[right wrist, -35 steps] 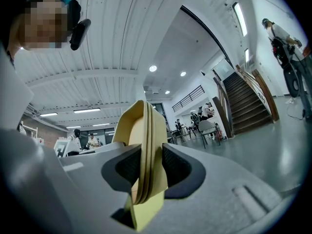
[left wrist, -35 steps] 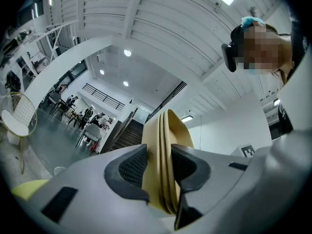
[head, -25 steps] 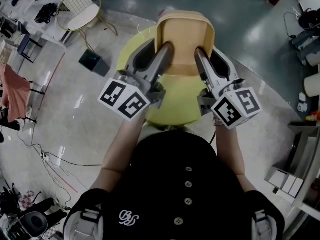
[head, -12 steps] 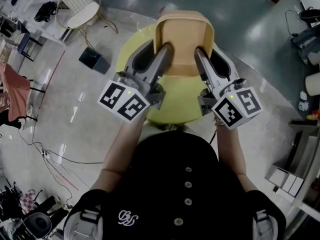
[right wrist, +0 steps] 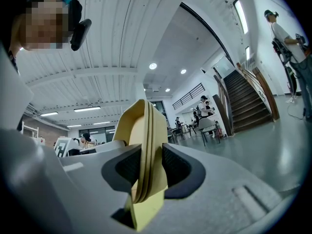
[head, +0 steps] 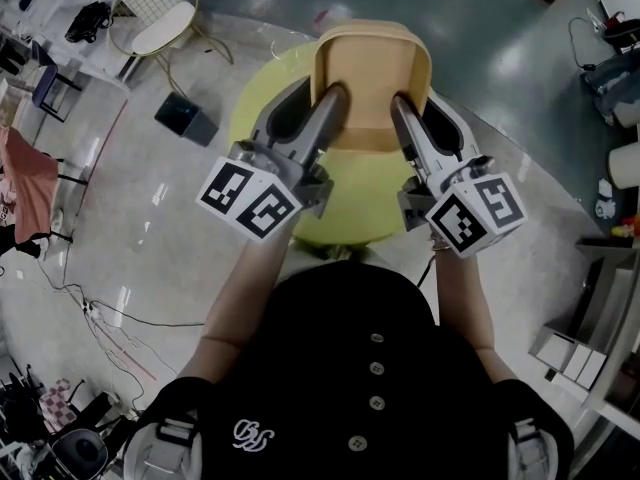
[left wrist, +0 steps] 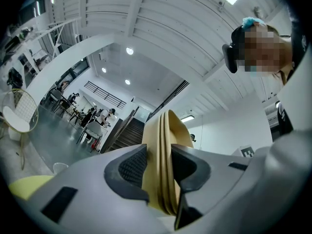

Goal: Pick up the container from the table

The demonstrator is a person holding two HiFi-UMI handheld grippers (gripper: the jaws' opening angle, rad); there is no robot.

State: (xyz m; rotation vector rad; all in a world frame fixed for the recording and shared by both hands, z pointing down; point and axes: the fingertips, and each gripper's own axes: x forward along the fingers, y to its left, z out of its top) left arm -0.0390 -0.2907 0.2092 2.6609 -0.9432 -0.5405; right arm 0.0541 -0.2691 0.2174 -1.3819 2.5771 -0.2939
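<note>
1 tan container (head: 372, 68) shows over the far edge of 1 round yellow worktop (head: 345, 203). Also over the worktop are 1 left gripper (head: 335, 93) and 1 right gripper (head: 400, 100), 2 in all. On the floor left of the worktop stand 1 dark box (head: 186, 118) and 1 white wire chair (head: 160, 18).

This is a big open hall, like a work room in an office building. The grey floor (head: 120, 208) is shiny. A wide staircase (right wrist: 251, 101) goes up at one side. People (left wrist: 95, 116) sit on chairs far off. Round lights (left wrist: 129, 50) shine in the high white ceiling (right wrist: 122, 33). Cables (head: 110, 323) lie on the floor, and there is a white wire chair (head: 160, 23).
</note>
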